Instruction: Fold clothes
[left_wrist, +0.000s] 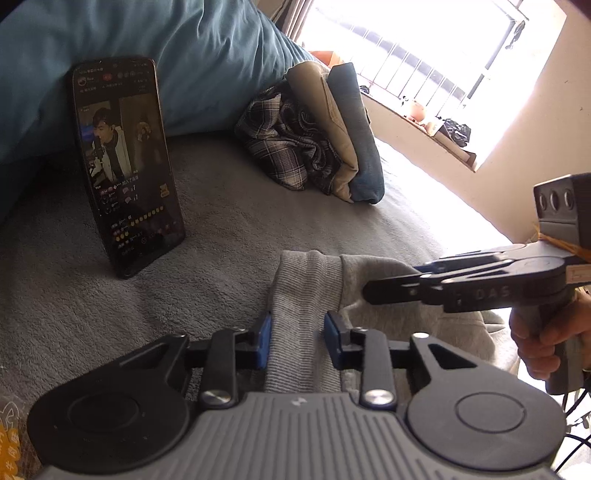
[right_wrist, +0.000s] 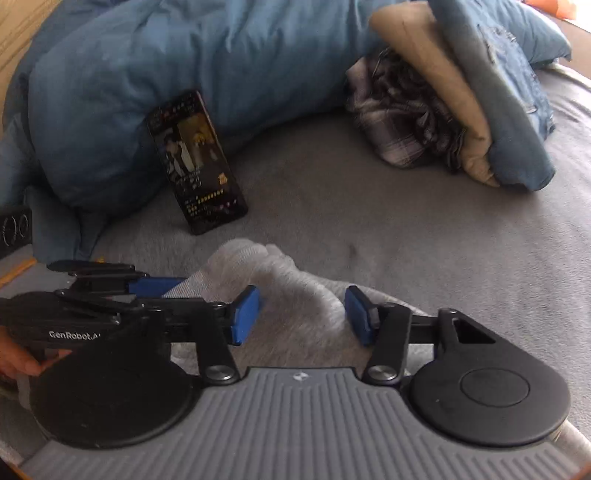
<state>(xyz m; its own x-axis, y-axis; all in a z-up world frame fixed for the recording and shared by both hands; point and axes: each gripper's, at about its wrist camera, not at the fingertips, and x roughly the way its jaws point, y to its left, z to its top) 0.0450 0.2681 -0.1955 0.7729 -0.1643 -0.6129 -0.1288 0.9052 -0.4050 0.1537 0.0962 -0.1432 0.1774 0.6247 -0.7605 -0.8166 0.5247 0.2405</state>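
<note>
Only my left view shows the bright window (left_wrist: 406, 55); both my grippers (left_wrist: 297, 341) (right_wrist: 301, 314) pinch the grey garment (left_wrist: 306, 291) on the grey bed (left_wrist: 184, 295).

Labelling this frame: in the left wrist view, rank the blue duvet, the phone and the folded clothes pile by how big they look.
1. blue duvet
2. phone and folded clothes pile: they look alike, and the phone is nearer, so unranked.
</note>
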